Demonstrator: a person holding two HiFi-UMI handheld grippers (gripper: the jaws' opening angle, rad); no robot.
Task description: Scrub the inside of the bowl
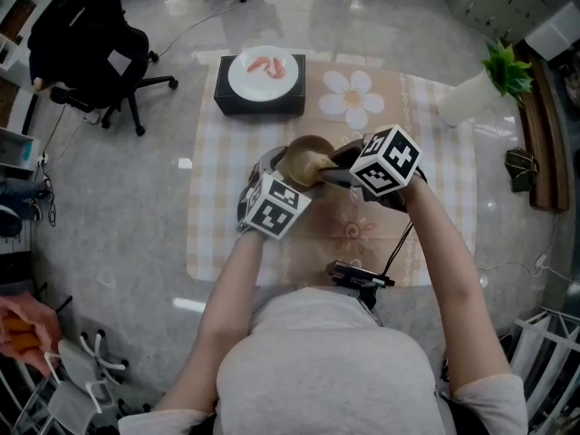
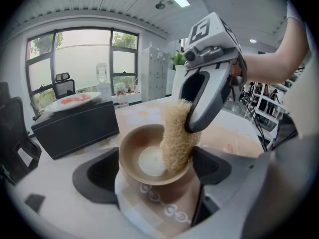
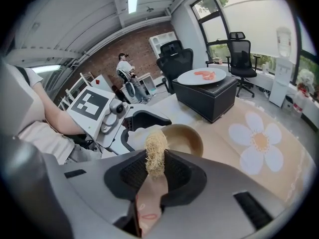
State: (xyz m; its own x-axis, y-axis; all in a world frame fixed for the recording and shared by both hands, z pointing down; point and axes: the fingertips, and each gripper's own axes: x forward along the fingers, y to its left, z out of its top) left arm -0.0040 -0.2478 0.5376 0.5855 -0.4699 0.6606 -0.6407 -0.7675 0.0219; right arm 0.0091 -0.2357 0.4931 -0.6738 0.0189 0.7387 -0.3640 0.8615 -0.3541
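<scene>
Left gripper point(image 2: 155, 176): fingers clamped on round brown wooden bowl point(image 2: 142, 151), one finger on each side. Bowl sits mid-bench point(image 1: 217, 179), over beige checked cloth point(image 1: 435, 198). Right gripper point(image 3: 155, 169): fingers pinched tight on tan fibrous loofah scrubber point(image 2: 177, 136). Scrubber hangs down into bowl, lower end against inner wall, pale bowl bottom showing beside it. Beyond bowl: black box point(image 1: 260, 98), with white plate point(image 1: 263, 73) of reddish food on top. Farther left: black office chair point(image 1: 86, 43) on floor.
</scene>
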